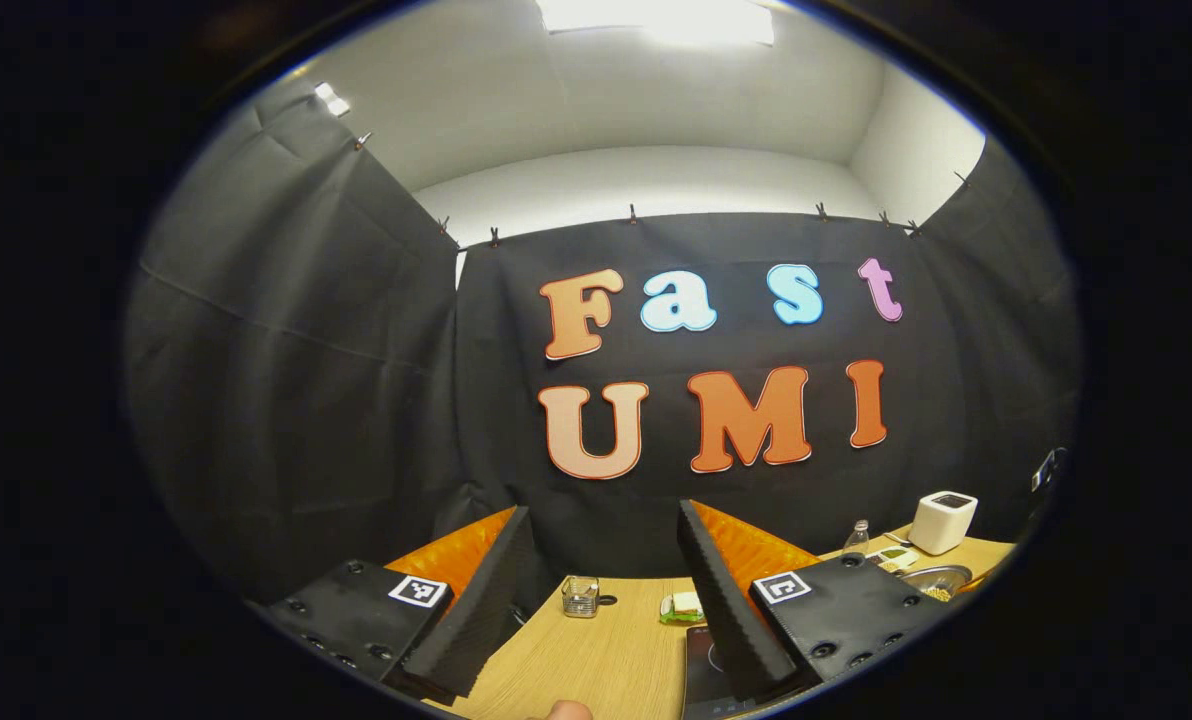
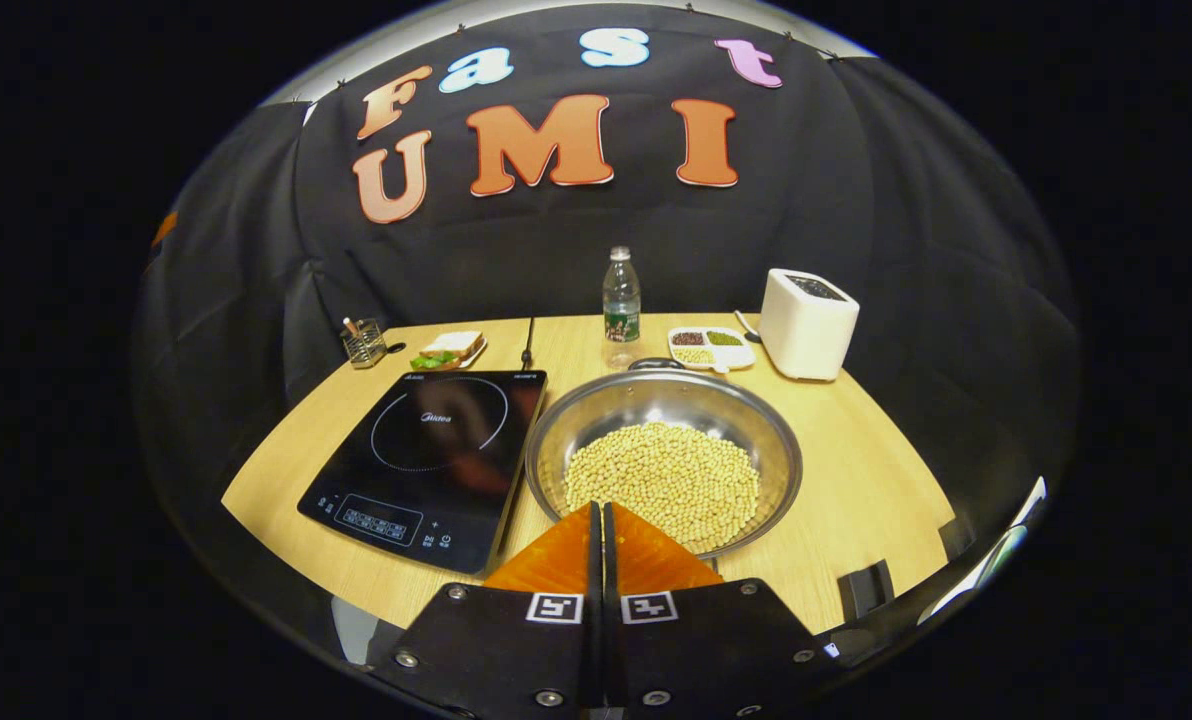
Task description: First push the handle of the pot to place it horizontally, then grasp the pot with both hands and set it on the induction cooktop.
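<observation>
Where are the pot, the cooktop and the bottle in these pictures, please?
pot [image 2: 768, 425], right gripper view, on its steel inner wall
cooktop [image 2: 436, 440], right gripper view, on its glass top
bottle [image 2: 621, 300], right gripper view, on its body

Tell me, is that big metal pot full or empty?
Partly full. In the right gripper view the steel pot holds a layer of pale beans covering its bottom, with bare shiny wall above them up to the rim.

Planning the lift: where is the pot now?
In the right gripper view the pot of beans sits on the table, touching the induction cooktop's right edge, just ahead of the right gripper.
</observation>
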{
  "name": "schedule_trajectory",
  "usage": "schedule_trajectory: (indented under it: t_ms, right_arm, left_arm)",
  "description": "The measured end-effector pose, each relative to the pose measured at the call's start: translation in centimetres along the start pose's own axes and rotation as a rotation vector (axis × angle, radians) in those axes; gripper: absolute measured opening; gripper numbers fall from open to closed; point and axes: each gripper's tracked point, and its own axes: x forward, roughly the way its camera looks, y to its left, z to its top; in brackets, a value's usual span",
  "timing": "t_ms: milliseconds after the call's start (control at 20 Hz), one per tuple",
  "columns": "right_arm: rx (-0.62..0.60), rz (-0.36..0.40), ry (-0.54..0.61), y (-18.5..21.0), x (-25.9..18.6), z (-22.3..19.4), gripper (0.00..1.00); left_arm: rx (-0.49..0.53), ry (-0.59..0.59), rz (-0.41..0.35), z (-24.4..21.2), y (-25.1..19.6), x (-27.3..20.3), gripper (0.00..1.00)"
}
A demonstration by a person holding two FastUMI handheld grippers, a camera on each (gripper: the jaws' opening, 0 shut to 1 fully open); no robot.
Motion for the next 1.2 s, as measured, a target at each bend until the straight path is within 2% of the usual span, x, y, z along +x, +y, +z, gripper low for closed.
schedule_trajectory:
  t_ms: [350, 600, 850, 1200]
  right_arm:
    - [0.004, 0.033, 0.117, 1.6, 3.2, -4.5, 0.0]
    - [0.022, 0.029, 0.182, 1.1, 4.4, -7.0, 0.0]
    - [0.077, 0.068, 0.223, 1.1, 4.3, -8.3, 0.0]
    - [0.1, 0.041, 0.221, -1.0, 4.4, -8.2, 0.0]
  left_arm:
    - [0.004, -0.003, 0.01, 0.2, 0.4, -0.2, 0.98]
    - [0.005, 0.001, 0.011, 0.0, 0.1, 0.1, 0.99]
    - [0.002, 0.0, 0.011, 0.2, -0.1, 0.5, 0.99]
    - [-0.006, 0.006, 0.013, 0.0, -0.5, 0.8, 0.99]
